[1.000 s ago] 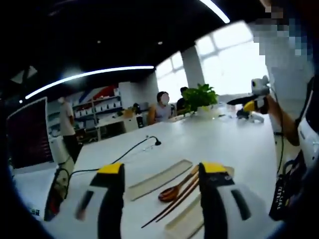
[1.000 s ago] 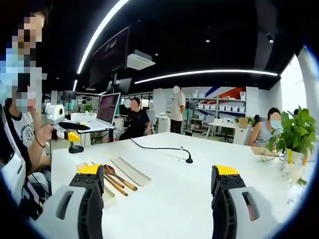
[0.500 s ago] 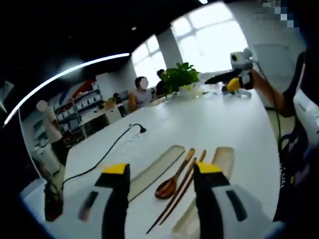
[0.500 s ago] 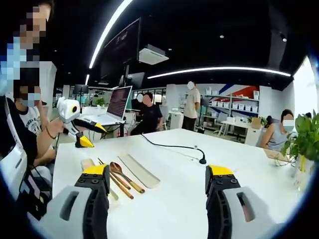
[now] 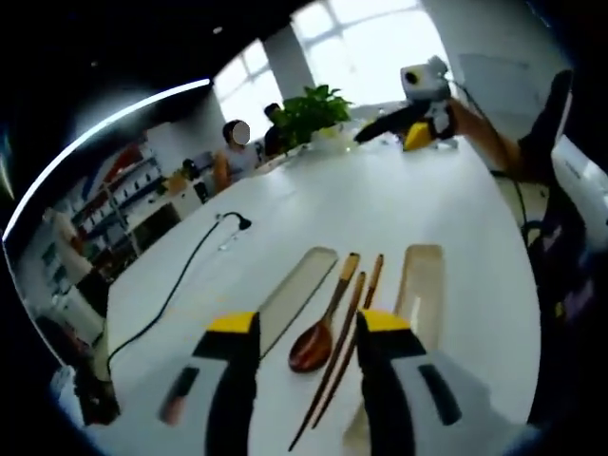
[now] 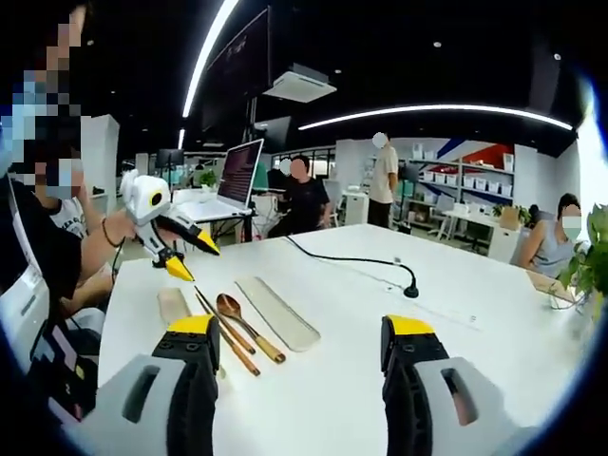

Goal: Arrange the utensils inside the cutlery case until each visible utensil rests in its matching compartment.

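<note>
Left gripper nearer spoon; chopsticks partly hidden.

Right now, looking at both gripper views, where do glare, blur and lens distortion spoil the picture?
Left gripper view: the windows behind the plant are blown out white, and the table edge bows with the fisheye. Right gripper view: the ceiling light strips curve, the background is dim, yet the wooden spoon stays sharp.

The table is wide and bare on one side. A black cable and a plant stand far back.
</note>
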